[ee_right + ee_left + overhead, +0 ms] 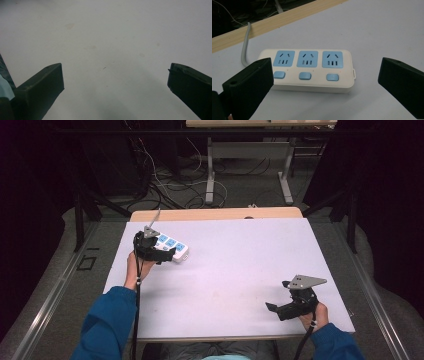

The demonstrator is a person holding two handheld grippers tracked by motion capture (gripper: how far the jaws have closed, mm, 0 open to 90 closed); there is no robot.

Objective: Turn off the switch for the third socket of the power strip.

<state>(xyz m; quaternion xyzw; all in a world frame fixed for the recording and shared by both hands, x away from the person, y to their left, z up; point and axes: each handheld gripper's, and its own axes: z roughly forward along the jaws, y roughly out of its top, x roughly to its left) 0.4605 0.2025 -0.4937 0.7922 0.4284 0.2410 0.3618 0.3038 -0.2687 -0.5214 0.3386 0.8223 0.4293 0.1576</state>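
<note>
A white power strip point(172, 247) point(312, 68) with three blue sockets and three blue switches lies flat near the table's far left. Its grey cable point(245, 47) runs off toward the wooden back edge. My left gripper point(161, 252) point(325, 75) is open, its jaws spread wide just short of the strip, nothing between them. My right gripper point(272, 307) point(115, 75) hovers open over bare white tabletop near the front right, holding nothing.
The white table surface point(240, 265) has a wooden strip point(215, 213) along its far edge. Beyond the table, cables and metal desk legs point(210, 180) stand on the floor. A blue sleeve point(107, 320) comes in at bottom left.
</note>
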